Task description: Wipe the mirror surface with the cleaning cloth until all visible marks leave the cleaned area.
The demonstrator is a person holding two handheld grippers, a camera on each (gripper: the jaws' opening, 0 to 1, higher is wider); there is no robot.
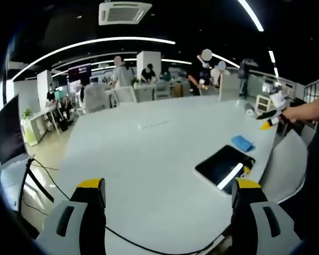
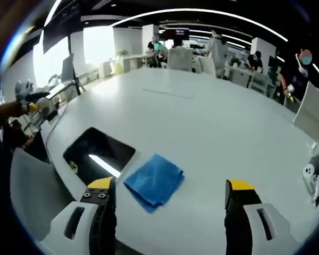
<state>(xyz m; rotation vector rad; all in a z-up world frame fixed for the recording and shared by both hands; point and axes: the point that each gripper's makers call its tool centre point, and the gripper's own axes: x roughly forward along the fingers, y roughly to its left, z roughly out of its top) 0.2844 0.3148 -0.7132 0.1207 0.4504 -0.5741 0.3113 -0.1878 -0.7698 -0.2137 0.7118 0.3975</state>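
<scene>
1. The mirror (image 2: pixel 98 152) lies flat on the large white table (image 2: pixel 202 122), close to the table's near edge. It is a dark, rounded-corner rectangle reflecting a bright strip of ceiling light.
2. In the right gripper view the mirror's long axis runs diagonally, from upper left toward lower right; its lower end points at the right gripper's left jaw. A small yellow item sits at its near edge; what it is cannot be told.
3. In the left gripper view the mirror (image 1: pixel 225 166) sits at the right, near the table (image 1: pixel 149 154) edge, long axis running lower left to upper right.
4. The cleaning cloth (image 2: pixel 154 181) is blue, folded into a rough square with one corner pointing toward the camera. It lies just beside the mirror, apart from it or barely touching; which cannot be told.
5. In the left gripper view the cloth (image 1: pixel 242 142) lies just beyond the mirror's far end.
6. The right gripper (image 2: pixel 170 192) hovers above the cloth, jaws spread wide, gripping nothing.
7. The left gripper (image 1: pixel 169 187) has its jaws spread wide and empty, well apart from the mirror.
8. A black cable (image 1: pixel 122 236) crosses the table near the left gripper.
</scene>
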